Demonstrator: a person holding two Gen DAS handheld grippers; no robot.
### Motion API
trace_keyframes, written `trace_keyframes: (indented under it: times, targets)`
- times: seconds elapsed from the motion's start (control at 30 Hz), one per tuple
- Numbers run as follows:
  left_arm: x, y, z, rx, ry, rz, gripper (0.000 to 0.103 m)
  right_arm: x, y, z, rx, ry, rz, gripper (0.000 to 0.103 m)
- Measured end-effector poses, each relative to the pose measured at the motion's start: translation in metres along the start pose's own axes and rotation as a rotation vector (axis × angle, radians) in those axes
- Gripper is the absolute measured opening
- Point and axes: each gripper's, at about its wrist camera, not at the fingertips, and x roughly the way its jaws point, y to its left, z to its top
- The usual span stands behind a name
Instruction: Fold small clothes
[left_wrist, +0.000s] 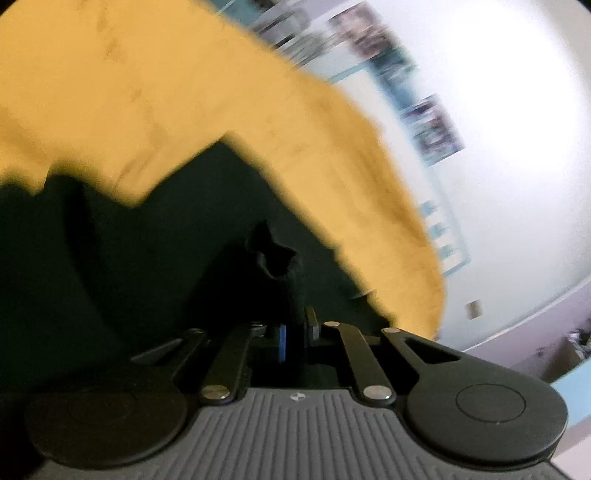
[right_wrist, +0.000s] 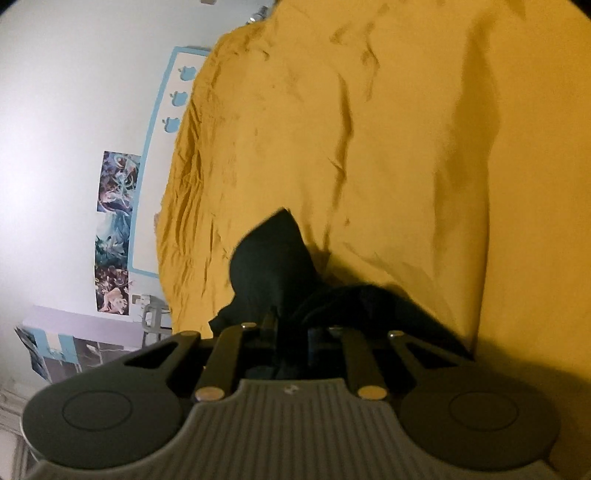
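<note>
A dark, nearly black garment (left_wrist: 155, 266) lies spread on a mustard-yellow bedsheet (left_wrist: 155, 92) in the left wrist view. My left gripper (left_wrist: 295, 321) is shut on a bunched pinch of this cloth, which pokes up just beyond the fingertips. In the right wrist view my right gripper (right_wrist: 291, 332) is shut on another part of the dark garment (right_wrist: 269, 258); a pointed corner stands up past the fingers and a dark fold trails to the right. The yellow bedsheet (right_wrist: 388, 147) fills the space behind it. The left view is blurred.
A pale wall (left_wrist: 509, 110) with a row of posters (right_wrist: 114, 229) and a blue-framed panel (right_wrist: 155, 166) stands beyond the bed's edge. Furniture and clutter (right_wrist: 55, 350) sit low by the wall. The wrinkled sheet stretches far beyond the garment.
</note>
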Motion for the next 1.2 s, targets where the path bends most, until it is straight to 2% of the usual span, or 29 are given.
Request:
trace_keyframes:
  times: [0.1, 0.17, 0.23, 0.3, 0.4, 0.47, 0.57, 0.67, 0.73, 0.8, 0.87, 0.93, 1.0, 1.07, 1.13, 1.2]
  targets:
    - [-0.024, -0.012, 0.011, 0.112, -0.081, -0.025, 0.008, -0.008, 0.012, -0.002, -0.099, 0.013, -0.014, 0.007]
    - [-0.021, -0.006, 0.015, 0.151, -0.061, 0.025, 0.008, -0.001, 0.011, -0.006, -0.142, 0.038, -0.058, 0.007]
    - [-0.007, 0.010, 0.012, 0.151, 0.010, 0.133, 0.008, 0.007, 0.001, -0.009, -0.159, 0.065, -0.108, 0.007]
    - [0.004, 0.029, 0.006, 0.101, 0.096, 0.229, 0.009, 0.014, -0.010, -0.014, -0.141, 0.089, -0.161, 0.008]
    - [-0.005, 0.042, 0.004, 0.033, 0.106, 0.202, 0.017, 0.010, -0.019, -0.012, -0.110, 0.085, -0.143, 0.010]
    - [-0.016, 0.038, 0.008, 0.010, 0.104, 0.198, 0.017, 0.001, -0.014, -0.009, -0.113, 0.084, -0.154, 0.021]
    - [-0.043, 0.025, 0.012, 0.053, 0.036, 0.216, 0.017, -0.021, 0.003, -0.010, -0.183, 0.048, -0.159, 0.031]
    - [-0.066, 0.009, 0.017, 0.127, -0.053, 0.211, 0.018, -0.034, 0.030, -0.013, -0.380, -0.016, -0.191, 0.032]
    - [-0.069, -0.003, 0.022, 0.171, -0.103, 0.209, 0.019, -0.030, 0.052, -0.014, -0.515, -0.063, -0.177, 0.034]
    - [-0.058, -0.011, 0.027, 0.186, -0.088, 0.142, 0.025, -0.017, 0.067, -0.009, -0.584, -0.070, -0.131, 0.036]
    - [-0.036, -0.012, 0.027, 0.142, 0.004, 0.045, 0.030, 0.006, 0.074, -0.001, -0.586, 0.019, -0.041, 0.044]
    - [-0.007, -0.012, 0.021, 0.111, 0.103, -0.005, 0.031, 0.033, 0.078, 0.005, -0.556, 0.106, -0.007, 0.045]
    - [0.017, -0.013, 0.014, 0.111, 0.145, -0.003, 0.031, 0.059, 0.077, 0.007, -0.549, 0.165, -0.010, 0.045]
    - [0.041, -0.007, 0.012, 0.102, 0.185, 0.035, 0.031, 0.089, 0.071, 0.011, -0.552, 0.214, -0.066, 0.045]
    - [0.057, 0.004, 0.013, 0.059, 0.192, 0.087, 0.031, 0.110, 0.060, 0.016, -0.539, 0.191, -0.171, 0.041]
    - [0.065, 0.015, 0.014, 0.027, 0.174, 0.117, 0.019, 0.117, 0.054, 0.018, -0.562, 0.136, -0.228, 0.032]
